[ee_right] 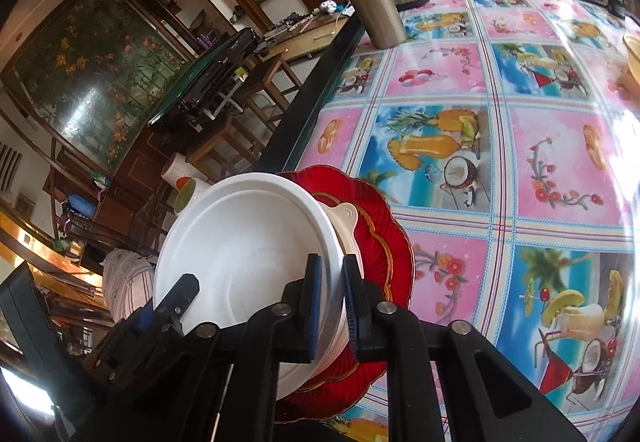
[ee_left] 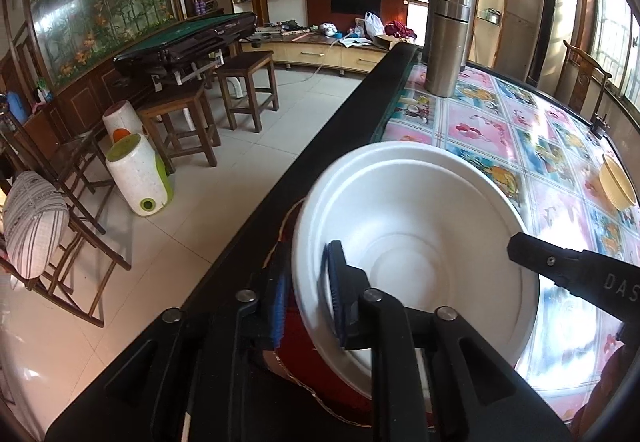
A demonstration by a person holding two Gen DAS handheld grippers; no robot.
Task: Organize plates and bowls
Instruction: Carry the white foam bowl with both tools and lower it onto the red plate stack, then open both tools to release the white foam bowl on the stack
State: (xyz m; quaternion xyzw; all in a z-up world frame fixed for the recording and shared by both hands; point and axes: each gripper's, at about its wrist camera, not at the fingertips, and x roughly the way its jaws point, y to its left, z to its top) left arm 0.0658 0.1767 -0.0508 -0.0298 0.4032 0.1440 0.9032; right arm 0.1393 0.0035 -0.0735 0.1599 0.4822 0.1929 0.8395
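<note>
- White bowl [ee_left: 416, 242]: matte, foam-like, round, with a stepped rim and a flat circular base ring inside. Smooth, unmarked interior.
- A second white bowl's rim lip [ee_right: 347, 215] shows beneath it in the right wrist view; the two appear nested.
- Both sit on a red plate [ee_right: 396, 254]: glossy, scalloped edge, gold trim line, fine radial ribbing.
- Location: near left corner of the table [ee_left: 500, 129], close to its dark edge rail.
- Orientation: in the left wrist view the white bowl's mouth faces up; in the right wrist view it looks tipped toward the camera, though that view is itself tilted. Round, so no long axis.
- Left gripper [ee_left: 308, 302]: blue-padded fingers pinching the near-left rim of the white bowl, one pad inside, one outside.
- Right gripper [ee_right: 330, 306]: blue pads pressed onto the bowl wall at the opposite rim, one inside, one outside.
- Table covering: glossy plastic sheet, pink and blue squares printed with fruit and drinks, strong glare.
- Steel flask [ee_left: 448, 29]: brushed metal cylinder, dark lid, upright at far left of the table.
- Yellow bowl [ee_left: 618, 181]: ribbed, right edge of the table, well apart.
</note>
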